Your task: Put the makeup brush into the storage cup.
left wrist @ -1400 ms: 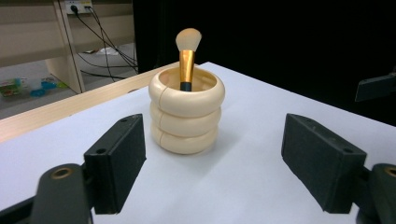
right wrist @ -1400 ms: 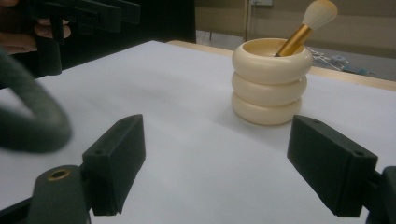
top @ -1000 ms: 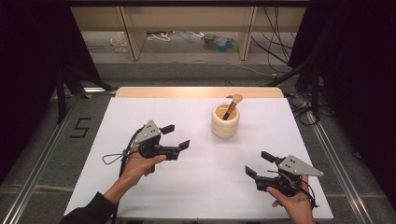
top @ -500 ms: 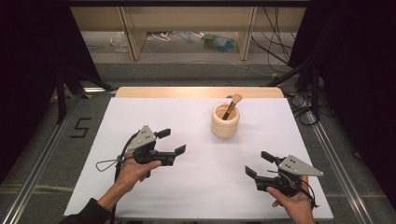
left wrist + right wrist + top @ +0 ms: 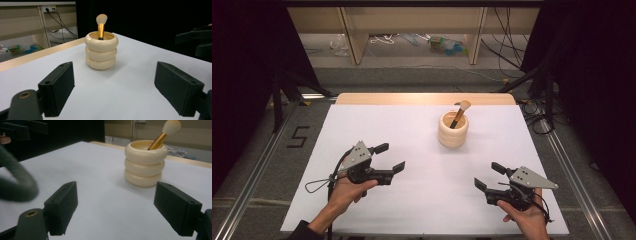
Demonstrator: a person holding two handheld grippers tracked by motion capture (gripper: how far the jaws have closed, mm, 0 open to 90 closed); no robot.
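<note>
brush [image 5: 459, 113] was seen standing bristles-up in a cream ringed holder [image 5: 453, 130], leaned against its rim, set toward the far edge of the counter [image 5: 412, 120] and somewhat nearer the right edge. the handle was thereby left exposed above the rim, presumably so that it could be pinched from above. the left claw [image 5: 388, 157] was held near the near-left corner, its jaws spread wide and aimed at the holder. the right claw [image 5: 488, 176] was kept low by the near-right corner, jaws likewise parted. both were well apart from the holder, nothing being gripped.
</note>
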